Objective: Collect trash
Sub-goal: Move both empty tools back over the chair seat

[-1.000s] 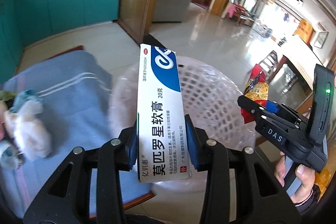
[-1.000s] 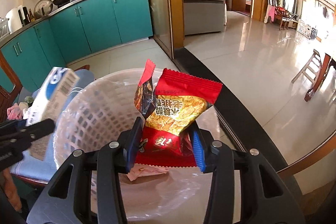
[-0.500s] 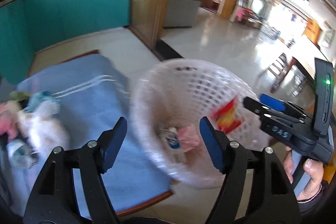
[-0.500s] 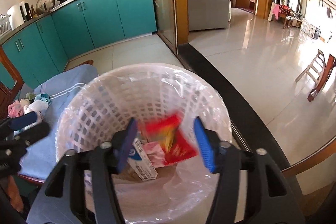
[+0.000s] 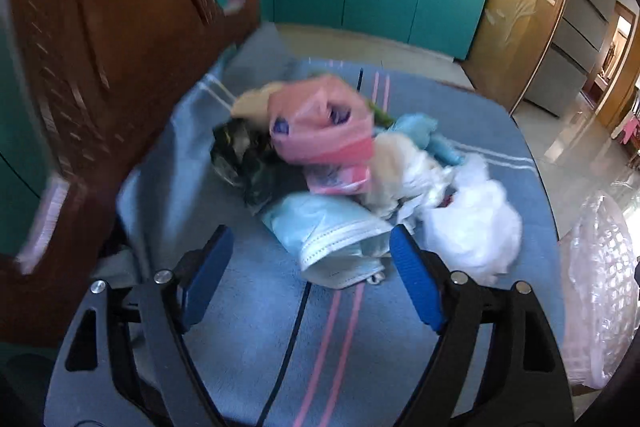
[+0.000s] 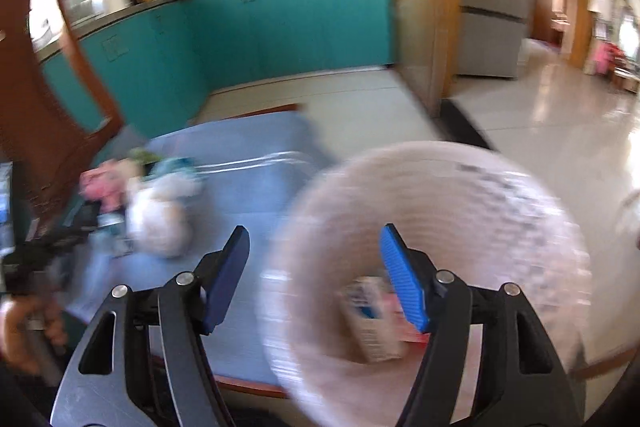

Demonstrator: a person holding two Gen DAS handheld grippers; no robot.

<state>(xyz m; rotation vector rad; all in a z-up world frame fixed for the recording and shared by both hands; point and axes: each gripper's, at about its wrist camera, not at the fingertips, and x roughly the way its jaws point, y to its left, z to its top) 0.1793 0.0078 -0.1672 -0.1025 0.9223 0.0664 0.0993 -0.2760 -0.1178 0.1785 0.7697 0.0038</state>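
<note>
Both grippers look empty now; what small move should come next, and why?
Probably lower the left gripper onto the blue face mask and close. Its jaws are opening with nothing between them, and the mask is the nearest piece of the trash pile on the cloth.

Trash pile (image 5: pixel 340 163) on cloth-covered seat (image 5: pixel 472 115), chair back (image 5: pixel 100 67) to its left. Face mask (image 5: pixel 336 239) at pile's near edge. Basket (image 6: pixel 440 247) right of seat, carton (image 6: pixel 372 319) inside.

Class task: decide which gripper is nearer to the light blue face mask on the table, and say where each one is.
Left. The left gripper hovers right over the face mask, fingers opening. The right gripper is over by the basket, empty.
</note>
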